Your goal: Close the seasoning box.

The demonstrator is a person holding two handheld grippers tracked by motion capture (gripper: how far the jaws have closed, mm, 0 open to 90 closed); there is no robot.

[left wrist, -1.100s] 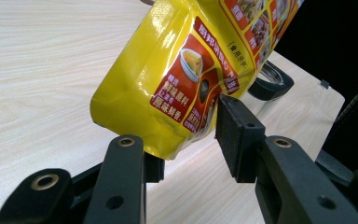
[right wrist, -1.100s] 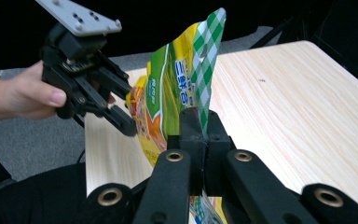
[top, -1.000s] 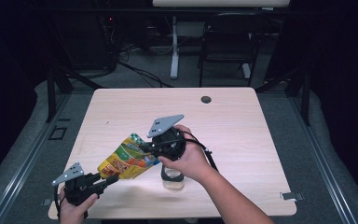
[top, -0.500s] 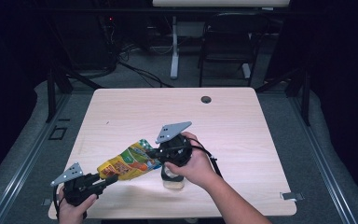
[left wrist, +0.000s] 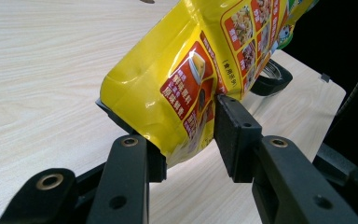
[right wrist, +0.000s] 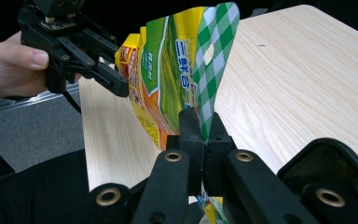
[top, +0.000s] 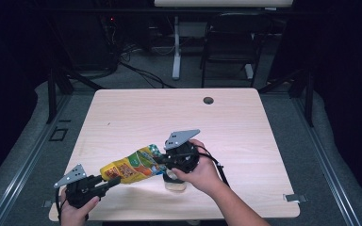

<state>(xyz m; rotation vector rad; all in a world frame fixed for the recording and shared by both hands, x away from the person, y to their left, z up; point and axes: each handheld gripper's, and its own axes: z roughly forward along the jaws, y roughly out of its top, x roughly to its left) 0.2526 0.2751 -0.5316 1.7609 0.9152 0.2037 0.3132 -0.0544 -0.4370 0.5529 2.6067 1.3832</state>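
Between both tools, the soft, crinkly pouch (top: 131,167) sags: left tool (left wrist: 186,140) clamps its base, right tool (right wrist: 200,133) pinches its top edge.

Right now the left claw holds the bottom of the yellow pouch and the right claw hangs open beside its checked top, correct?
Not quite: the right claw is shut on the pouch's green-checked top, as the right gripper view shows. The left claw does hold the bottom.

Yellow pouch (left wrist: 200,60), green-checked top edge
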